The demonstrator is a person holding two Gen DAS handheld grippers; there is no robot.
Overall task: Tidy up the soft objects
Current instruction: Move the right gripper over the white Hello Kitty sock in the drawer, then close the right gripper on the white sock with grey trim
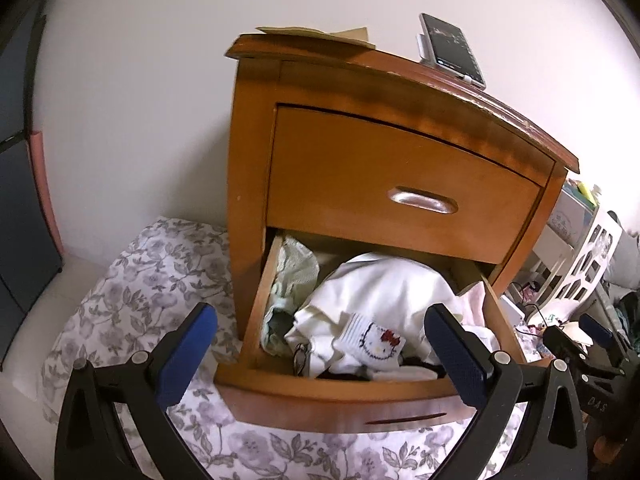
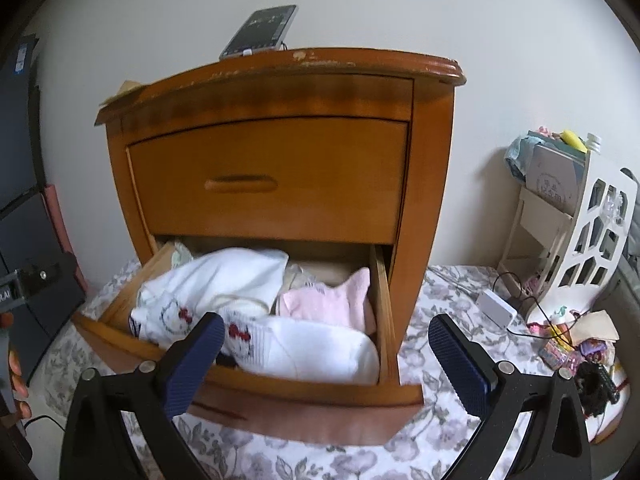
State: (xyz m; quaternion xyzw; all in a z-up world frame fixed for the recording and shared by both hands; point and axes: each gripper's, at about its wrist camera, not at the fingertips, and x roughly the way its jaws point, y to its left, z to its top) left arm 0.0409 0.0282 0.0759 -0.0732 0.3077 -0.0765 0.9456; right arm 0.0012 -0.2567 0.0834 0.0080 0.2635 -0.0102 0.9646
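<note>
Before the pulled-out lower drawer [image 2: 304, 396] of socks [image 2: 304, 352] and white cloth [image 1: 384, 288], left gripper [image 1: 320, 344] and right gripper [image 2: 326, 346] hover spread and empty (approach stage), apparently needing a descent onto one garment.

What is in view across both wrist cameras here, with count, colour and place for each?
nightstand: one, orange-brown wood, against the wall on the floral cloth.
upper drawer: one, wood, shut.
lower drawer: one, wood, pulled open, stuffed with clothes.
cat-face socks: at least two, white with red bows, front of the lower drawer.
pink garment: one, right side of the drawer.
green garment: one, pale green, left side of the drawer.
phone: one, dark screen, propped on the nightstand top.
white shelf: one, right of the nightstand.
floral cloth: one, grey-white, under everything.
left gripper: open, blue fingers, before the drawer.
right gripper: open, empty.
</note>
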